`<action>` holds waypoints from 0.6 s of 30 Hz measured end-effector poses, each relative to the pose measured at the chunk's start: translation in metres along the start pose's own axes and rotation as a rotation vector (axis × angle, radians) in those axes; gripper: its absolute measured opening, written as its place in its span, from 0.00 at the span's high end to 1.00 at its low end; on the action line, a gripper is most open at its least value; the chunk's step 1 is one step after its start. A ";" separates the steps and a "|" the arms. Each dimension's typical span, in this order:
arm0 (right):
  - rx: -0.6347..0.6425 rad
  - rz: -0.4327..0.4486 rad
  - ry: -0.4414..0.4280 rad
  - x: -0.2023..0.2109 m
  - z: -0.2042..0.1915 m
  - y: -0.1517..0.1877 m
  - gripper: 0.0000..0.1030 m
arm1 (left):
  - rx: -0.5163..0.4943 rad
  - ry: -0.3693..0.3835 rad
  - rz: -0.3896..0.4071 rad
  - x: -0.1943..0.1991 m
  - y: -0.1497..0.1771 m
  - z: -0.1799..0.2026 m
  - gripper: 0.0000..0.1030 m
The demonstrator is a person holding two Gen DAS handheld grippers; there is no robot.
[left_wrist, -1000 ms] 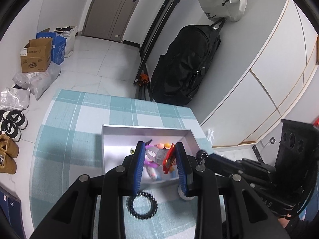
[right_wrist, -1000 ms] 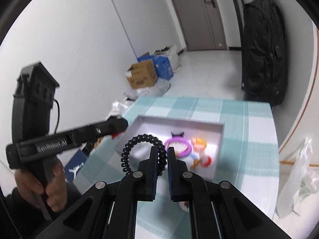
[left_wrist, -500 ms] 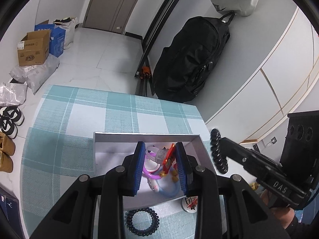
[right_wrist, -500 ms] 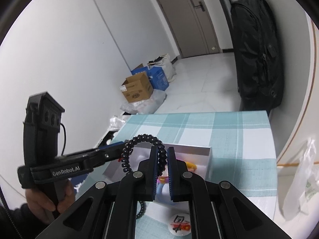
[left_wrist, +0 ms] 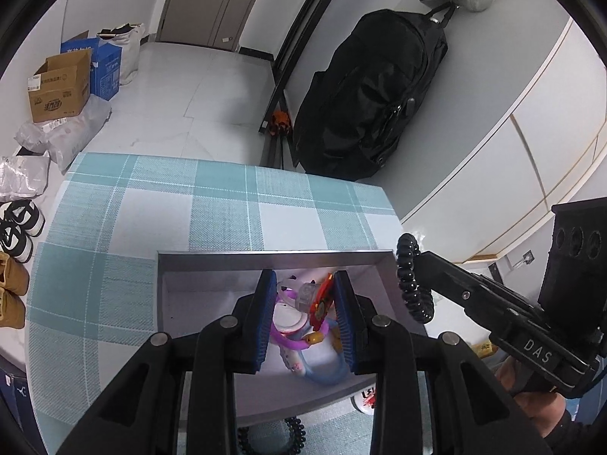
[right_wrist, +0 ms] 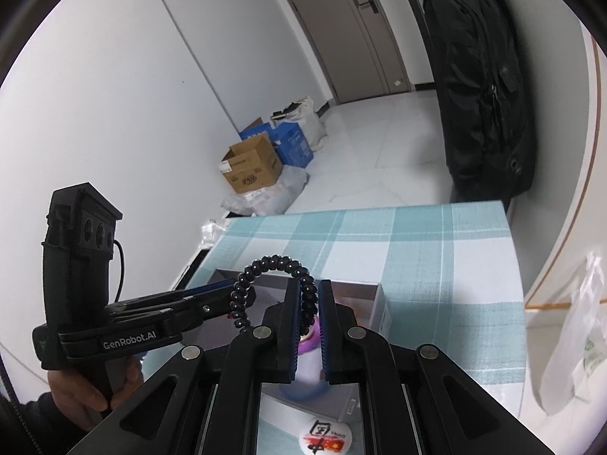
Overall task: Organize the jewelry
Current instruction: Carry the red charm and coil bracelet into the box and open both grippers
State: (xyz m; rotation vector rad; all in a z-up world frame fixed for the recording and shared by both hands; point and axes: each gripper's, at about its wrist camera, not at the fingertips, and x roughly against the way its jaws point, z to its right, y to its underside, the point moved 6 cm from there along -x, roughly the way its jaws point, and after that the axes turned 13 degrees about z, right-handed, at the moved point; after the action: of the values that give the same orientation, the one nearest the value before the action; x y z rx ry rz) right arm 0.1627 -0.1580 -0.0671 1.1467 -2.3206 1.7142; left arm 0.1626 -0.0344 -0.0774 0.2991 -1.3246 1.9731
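Your right gripper [right_wrist: 308, 299] squeezes the black coil hair tie [right_wrist: 265, 276], above the grey box [left_wrist: 273, 256]. Your left gripper [left_wrist: 303, 288] pinches a red clip [left_wrist: 321, 301] over it. Let go too early and the hair tie may bounce out.

Each fisheye camera sits just behind its own gripper and looks forward and downward along the fingers, close over the checked surface [left_wrist: 227, 220]. Both views share the grey box [left_wrist: 273, 256] — and beyond it the black bag [right_wrist: 481, 87] and cardboard carton [left_wrist: 57, 91] — from opposite sides.
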 end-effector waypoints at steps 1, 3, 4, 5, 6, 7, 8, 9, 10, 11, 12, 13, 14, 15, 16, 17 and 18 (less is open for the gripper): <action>-0.002 -0.005 0.002 -0.002 0.001 0.001 0.92 | -0.002 -0.002 -0.004 -0.001 0.001 0.000 0.76; 0.004 -0.011 0.005 -0.005 0.001 0.002 0.92 | -0.004 -0.006 -0.012 -0.004 0.002 0.000 0.76; 0.006 -0.012 0.006 -0.006 0.002 0.002 0.92 | -0.003 -0.007 -0.017 -0.005 0.003 0.000 0.75; 0.008 -0.017 0.006 -0.008 0.002 0.002 0.92 | -0.001 -0.007 -0.021 -0.006 0.003 0.000 0.76; 0.008 -0.023 0.006 -0.010 0.003 0.003 0.92 | 0.003 -0.006 -0.026 -0.007 0.003 -0.001 0.76; 0.007 -0.028 0.006 -0.011 0.003 0.004 0.92 | 0.011 -0.001 -0.029 -0.008 0.003 -0.001 0.75; 0.005 -0.033 0.008 -0.012 0.003 0.005 0.92 | 0.017 0.004 -0.030 -0.009 0.003 -0.001 0.75; 0.003 -0.039 0.008 -0.014 0.003 0.005 0.92 | 0.025 0.009 -0.035 -0.010 0.003 -0.002 0.75; 0.005 -0.044 0.010 -0.016 0.003 0.006 0.90 | 0.041 0.015 -0.041 -0.011 0.003 -0.002 0.75; 0.008 -0.047 0.016 -0.017 0.003 0.006 0.89 | 0.056 0.024 -0.044 -0.012 0.003 -0.003 0.75; 0.010 -0.050 0.020 -0.018 0.003 0.007 0.89 | 0.075 0.031 -0.054 -0.013 0.003 -0.004 0.74; 0.009 -0.052 0.018 -0.019 0.003 0.007 0.89 | 0.090 0.037 -0.063 -0.014 0.003 -0.005 0.74; 0.009 -0.054 0.015 -0.019 0.003 0.008 0.89 | 0.103 0.041 -0.070 -0.015 0.003 -0.006 0.70; 0.013 -0.055 0.020 -0.019 0.002 0.008 0.88 | 0.115 0.047 -0.074 -0.015 0.004 -0.007 0.63; 0.018 -0.056 0.023 -0.019 0.002 0.009 0.86 | 0.123 0.068 -0.068 -0.014 0.004 -0.006 0.61; 0.022 -0.058 0.022 -0.019 0.002 0.009 0.84 | 0.121 0.079 -0.064 -0.012 0.003 -0.004 0.57; 0.024 -0.058 0.023 -0.017 0.001 0.009 0.77 | 0.114 0.087 -0.064 -0.011 0.003 -0.002 0.53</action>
State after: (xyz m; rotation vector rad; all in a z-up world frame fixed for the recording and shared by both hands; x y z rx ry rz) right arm 0.1706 -0.1486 -0.0826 1.1794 -2.2371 1.7309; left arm 0.1687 -0.0387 -0.0869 0.3018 -1.1369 1.9885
